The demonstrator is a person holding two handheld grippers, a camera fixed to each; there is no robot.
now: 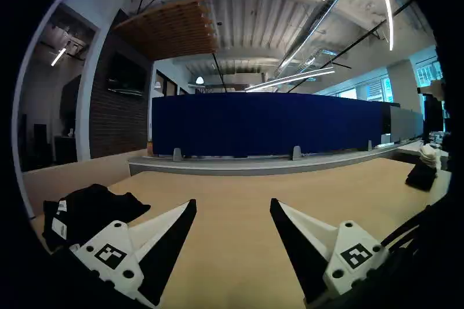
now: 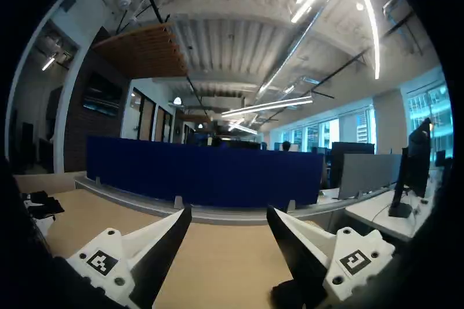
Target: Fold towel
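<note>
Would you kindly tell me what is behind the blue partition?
Above the partition, dark screen tops and bright windows show behind it. Whatever stands lower behind it is covered.

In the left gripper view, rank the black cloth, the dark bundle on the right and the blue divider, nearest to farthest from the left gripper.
1. The black cloth, low left, beside the left gripper.
2. The dark bundle, far right on the table.
3. The blue divider, across the back, beyond the table.
</note>
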